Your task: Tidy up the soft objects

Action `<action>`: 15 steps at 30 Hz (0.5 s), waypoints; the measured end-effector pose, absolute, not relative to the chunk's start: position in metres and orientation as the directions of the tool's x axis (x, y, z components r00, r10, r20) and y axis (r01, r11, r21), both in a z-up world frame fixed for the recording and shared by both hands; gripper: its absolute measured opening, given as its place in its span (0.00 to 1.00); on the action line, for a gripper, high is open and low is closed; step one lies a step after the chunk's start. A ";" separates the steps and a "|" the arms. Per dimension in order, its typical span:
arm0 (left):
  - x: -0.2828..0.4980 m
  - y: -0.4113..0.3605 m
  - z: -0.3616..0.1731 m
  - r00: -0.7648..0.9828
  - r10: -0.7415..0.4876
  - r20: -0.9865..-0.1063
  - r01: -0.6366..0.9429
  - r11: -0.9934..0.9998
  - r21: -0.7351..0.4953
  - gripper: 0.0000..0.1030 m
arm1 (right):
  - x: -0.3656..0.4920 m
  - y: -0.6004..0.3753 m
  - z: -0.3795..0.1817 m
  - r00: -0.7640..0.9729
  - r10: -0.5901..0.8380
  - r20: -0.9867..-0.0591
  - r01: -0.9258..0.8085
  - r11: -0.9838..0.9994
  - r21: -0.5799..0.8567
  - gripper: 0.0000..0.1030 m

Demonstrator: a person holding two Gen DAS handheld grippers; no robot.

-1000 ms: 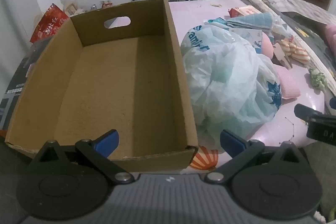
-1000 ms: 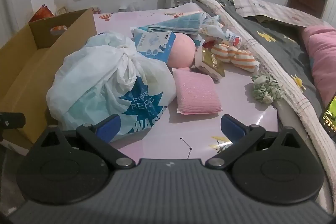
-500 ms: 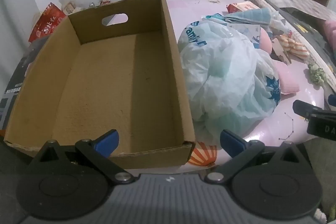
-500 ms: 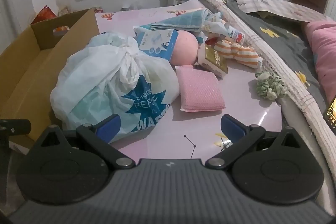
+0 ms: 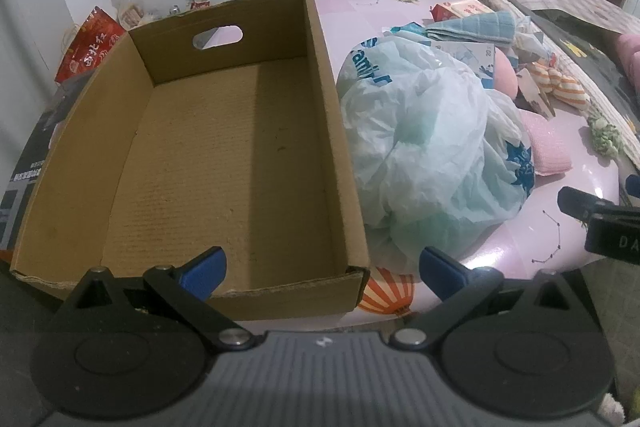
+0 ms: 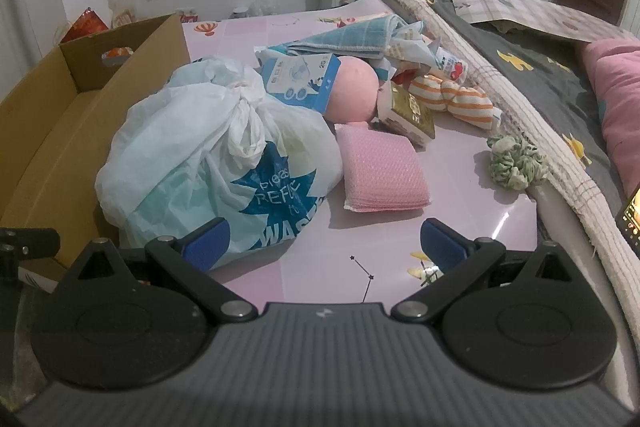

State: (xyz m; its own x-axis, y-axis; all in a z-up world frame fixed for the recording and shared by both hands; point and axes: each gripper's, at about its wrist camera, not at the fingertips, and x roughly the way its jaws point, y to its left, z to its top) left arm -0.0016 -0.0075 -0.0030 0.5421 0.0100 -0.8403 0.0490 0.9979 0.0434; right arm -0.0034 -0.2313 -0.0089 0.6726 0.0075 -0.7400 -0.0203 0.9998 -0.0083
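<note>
Bag (image 6: 216, 155) sits against the box (image 5: 224, 155) wall, sponge (image 6: 380, 171) beside it near the table (image 6: 460, 187) edge. We hold both tools, left (image 5: 322, 267) and right (image 6: 326, 243), spread apart, empty.

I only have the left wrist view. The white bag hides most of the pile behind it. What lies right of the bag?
Observer: A pink sponge lies flat on the table, its left edge against the bag.
Operator: Is the bag tied?
Observer: Yes, knotted at the top; the knot faces the right gripper.
Operator: Is that gripper holding anything?
Observer: No, it is open and empty, over the table's near edge.
Operator: And that pink ball?
Observer: It sits behind the sponge, with a blue-and-white card leaning on its left side.
</note>
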 end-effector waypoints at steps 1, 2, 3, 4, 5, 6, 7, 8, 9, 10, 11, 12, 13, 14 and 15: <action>-0.002 -0.008 -0.003 0.542 0.009 -0.840 0.050 0.998 0.043 1.00 | -0.004 -0.231 -0.008 0.673 0.008 -0.740 -0.021 1.000 -0.008 0.99; -0.002 -0.008 -0.003 0.542 0.009 -0.840 0.050 0.998 0.043 1.00 | -0.003 -0.231 -0.008 0.673 0.008 -0.740 -0.022 1.000 -0.009 0.99; -0.002 -0.008 -0.002 0.542 0.009 -0.840 0.050 0.998 0.042 1.00 | -0.003 -0.231 -0.008 0.673 0.008 -0.740 -0.023 1.000 -0.010 0.99; -0.002 -0.008 -0.002 0.542 0.009 -0.840 0.050 0.998 0.043 1.00 | -0.003 -0.231 -0.008 0.674 0.007 -0.739 -0.023 1.000 -0.011 0.99; -0.002 -0.008 -0.002 0.542 0.009 -0.840 0.050 0.998 0.043 1.00 | -0.003 -0.231 -0.008 0.674 0.007 -0.739 -0.024 1.000 -0.013 0.99; -0.002 -0.008 -0.002 0.541 0.009 -0.841 0.049 0.998 0.043 1.00 | -0.003 -0.231 -0.008 0.674 0.006 -0.738 -0.024 1.000 -0.014 0.99; -0.002 -0.008 -0.002 0.541 0.009 -0.841 0.049 0.998 0.043 1.00 | -0.003 -0.231 -0.008 0.674 0.006 -0.738 -0.023 1.000 -0.014 0.99; -0.002 -0.008 -0.002 0.541 0.009 -0.841 0.050 0.998 0.042 1.00 | -0.003 -0.231 -0.008 0.675 0.005 -0.738 -0.023 1.000 -0.014 0.99; -0.002 -0.008 -0.002 0.542 0.009 -0.841 0.049 0.998 0.043 1.00 | -0.003 -0.231 -0.007 0.675 0.005 -0.738 -0.023 1.000 -0.014 0.99; -0.002 -0.008 -0.002 0.542 0.010 -0.841 0.049 0.998 0.043 1.00 | -0.003 -0.230 -0.007 0.675 0.004 -0.738 -0.023 1.000 -0.015 0.99; -0.002 -0.008 -0.002 0.542 0.009 -0.841 0.049 0.998 0.043 1.00 | -0.003 -0.230 -0.007 0.674 0.003 -0.739 -0.022 1.000 -0.016 0.99; -0.002 -0.008 -0.002 0.542 0.009 -0.840 0.050 0.998 0.043 1.00 | -0.003 -0.230 -0.007 0.673 0.003 -0.740 -0.022 1.000 -0.017 0.99; -0.002 -0.008 -0.002 0.542 0.009 -0.840 0.050 0.998 0.043 1.00 | -0.003 -0.230 -0.007 0.672 0.003 -0.741 -0.022 1.000 -0.016 0.99; -0.002 -0.008 -0.002 0.542 0.009 -0.840 0.050 0.998 0.043 1.00 | -0.003 -0.230 -0.007 0.670 0.003 -0.742 -0.023 1.000 -0.016 0.99; -0.002 -0.008 -0.002 0.542 0.009 -0.840 0.050 0.998 0.043 1.00 | -0.003 -0.230 -0.007 0.669 0.003 -0.743 -0.023 1.000 -0.017 0.99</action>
